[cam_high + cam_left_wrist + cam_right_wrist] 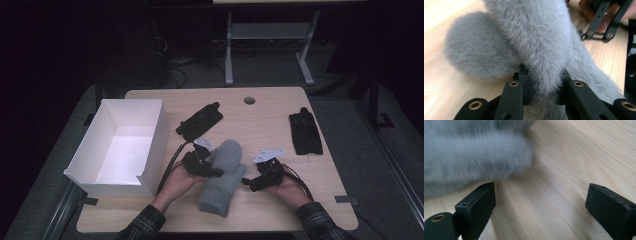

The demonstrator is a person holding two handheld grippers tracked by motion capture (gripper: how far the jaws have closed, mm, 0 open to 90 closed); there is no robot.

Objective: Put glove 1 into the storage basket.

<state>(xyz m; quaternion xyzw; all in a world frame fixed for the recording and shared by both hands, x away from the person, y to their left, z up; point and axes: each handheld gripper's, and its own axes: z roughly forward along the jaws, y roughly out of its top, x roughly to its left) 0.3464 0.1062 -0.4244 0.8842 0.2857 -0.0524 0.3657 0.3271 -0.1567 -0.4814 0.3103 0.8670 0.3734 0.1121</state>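
The grey mitten [223, 176] lies near the front middle of the table [270, 107], between the person's two hands, its rounded top pointing away from them and its cuff towards the front edge. The left gripper [212, 169] has its jaws pinched on a fold of the fuzzy fabric; in the left gripper view the pile bulges out between the two black pads [524, 82], which suggests a firm hold meant for lifting the mitten. The right gripper [248, 181] sits just beside the mitten's other edge with its jaws spread wide and nothing between them, probably waiting to steady or take the other side.

To the left stands an open white box [150, 150], a likely place for the mitten to go. Two dark gloves lie farther back: one black glove [200, 121] just behind the left hand, another black glove [305, 132] well apart at the right.

How much of the mitten is off the wood is hard to judge, since the left hand covers that edge from above. The right gripper view is blurred where the grey fur enters, so whether its near jaw touches the mitten cannot be told. The box floor near its front wall is hidden.
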